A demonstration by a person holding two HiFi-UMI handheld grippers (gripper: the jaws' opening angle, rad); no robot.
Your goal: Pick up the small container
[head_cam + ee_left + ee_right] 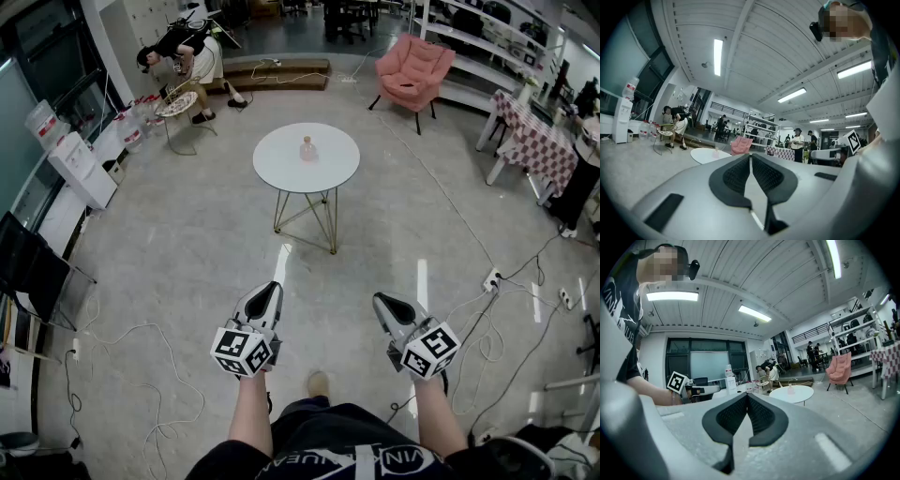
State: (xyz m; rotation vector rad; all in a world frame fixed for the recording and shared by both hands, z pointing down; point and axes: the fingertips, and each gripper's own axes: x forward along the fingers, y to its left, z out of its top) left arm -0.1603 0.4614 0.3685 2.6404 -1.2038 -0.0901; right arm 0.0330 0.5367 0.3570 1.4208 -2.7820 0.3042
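On the round white desk [281,171] with thin metal legs, well ahead of the person across a stretch of grey floor [187,244], the small container [307,148] stands upright near the middle of the top, pale pink with a narrower neck, and nothing else shows on that surface. Both claws are held out level at the bottom of the head view, well apart from the desk and from each other. The left claw [265,298] is clenched, its two dark ribbed pads pressed flat together with nothing between them, as the left gripper view shows plainly. The right claw [389,305] is clenched in the same way, pads meeting along one thin seam and empty. Each one carries a cube with square markers near the wrist, and bare forearms run back from them to the person's dark shirt. A pink armchair [413,73] sits beyond the desk to the right, near white shelves [487,42]. Far off at the upper left another person [187,47] bends over beside a small round stand. Loose white cables [141,342] trail over the floor on both sides of the claws.
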